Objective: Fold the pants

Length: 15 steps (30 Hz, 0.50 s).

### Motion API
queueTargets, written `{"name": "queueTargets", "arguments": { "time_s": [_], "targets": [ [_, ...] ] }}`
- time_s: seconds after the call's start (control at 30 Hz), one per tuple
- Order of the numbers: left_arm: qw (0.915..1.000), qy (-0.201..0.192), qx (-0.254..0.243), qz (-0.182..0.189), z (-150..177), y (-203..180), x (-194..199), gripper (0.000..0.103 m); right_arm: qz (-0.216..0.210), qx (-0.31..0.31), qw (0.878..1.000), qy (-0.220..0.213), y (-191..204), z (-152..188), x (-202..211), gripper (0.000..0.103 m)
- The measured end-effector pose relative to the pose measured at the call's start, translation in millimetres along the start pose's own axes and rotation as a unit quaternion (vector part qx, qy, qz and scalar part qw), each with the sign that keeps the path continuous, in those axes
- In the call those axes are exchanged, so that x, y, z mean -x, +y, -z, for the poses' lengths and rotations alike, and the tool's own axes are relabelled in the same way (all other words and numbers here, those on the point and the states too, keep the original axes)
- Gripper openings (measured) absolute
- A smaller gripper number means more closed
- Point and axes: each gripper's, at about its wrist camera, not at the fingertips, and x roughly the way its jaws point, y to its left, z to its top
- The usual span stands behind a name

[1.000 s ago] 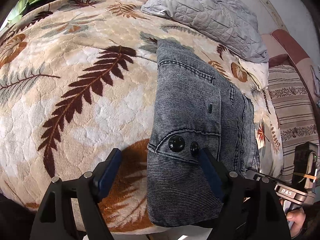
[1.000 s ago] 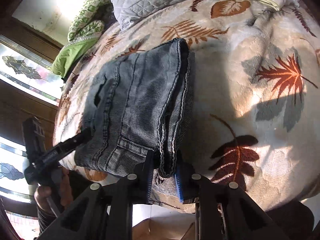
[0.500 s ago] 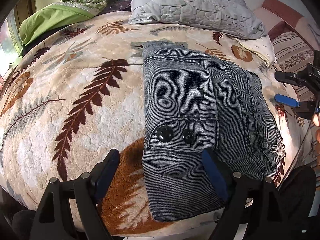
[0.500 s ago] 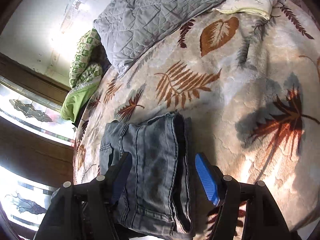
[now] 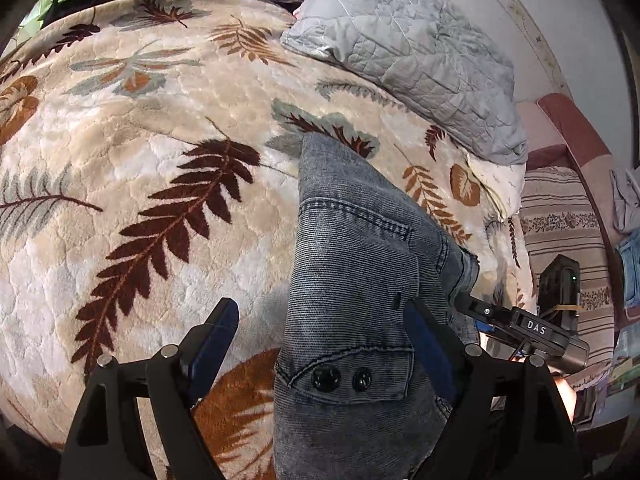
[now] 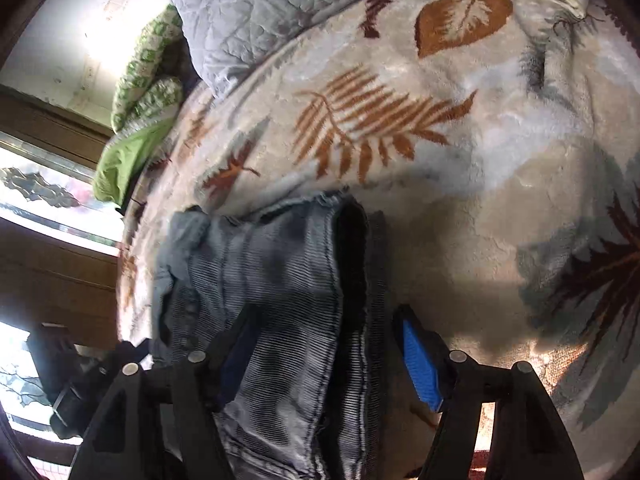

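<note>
The left gripper (image 5: 322, 344) stands spread wide, its blue pads on either side of the near end of the folded jeans (image 5: 360, 280), gripping nothing; the right-hand pad lies against or just over the denim edge, the left-hand pad hangs over the leaf-print blanket (image 5: 140, 140). Between them sits a flap with two black snap buttons (image 5: 338, 378). The right gripper (image 6: 324, 352) is likewise released, its jaws straddling the thick stacked edge of the jeans (image 6: 280, 280) without pinching it; whether either pad touches the cloth cannot be told. In the left wrist view that same tool appears at the far side of the bundle, marked DAS.

The jeans lie as a narrow, layered bundle on the blanket, running away toward the grey quilted pillow (image 5: 420, 52), with a green cushion (image 6: 128, 152) beyond at the bed's corner.

The fold looks nearly complete, and the step in hand seems to be either a last fold or a tidy-up. To do it well, each gripper should close on all layers at once, near the corners of the same end, so the stack does not shear. Both should lift together and level, carry the end over evenly, and lay it down before letting go, since thick denim tends to spring open.
</note>
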Motion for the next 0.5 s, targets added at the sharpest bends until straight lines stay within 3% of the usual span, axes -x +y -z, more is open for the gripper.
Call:
{"name": "queueTargets", "arguments": {
  "time_s": [0.07, 0.17, 0.23, 0.33, 0.43, 0.5],
  "targets": [
    [0.9986, 0.028, -0.007, -0.044, 5, 0, -21, 0.085, 0.012, 0.009, 1.0, -0.013, 6, 3, 6, 0.071],
    [0.9984, 0.001, -0.032, -0.046, 7, -11, -9, 0.085, 0.028, 0.027, 0.998, -0.044, 22, 5, 30, 0.071],
    [0.9995, -0.018, -0.02, -0.014, -1, -11, 3, 0.085, 0.02, 0.051, 0.996, -0.065, 37, 6, 46, 0.071],
    [0.9993, -0.024, 0.012, 0.026, -26, -1, 8, 0.085, -0.017, 0.058, 0.997, -0.055, 54, 17, 51, 0.071],
    [0.9951, 0.014, 0.057, 0.08, -49, 12, -12, 0.084, -0.032, 0.075, 0.997, -0.019, 62, 40, 35, 0.071],
    [0.9917, 0.038, 0.073, 0.099, -55, 18, -30, 0.08, -0.018, 0.091, 0.996, 0.015, 60, 55, 13, 0.071]
  ]
}}
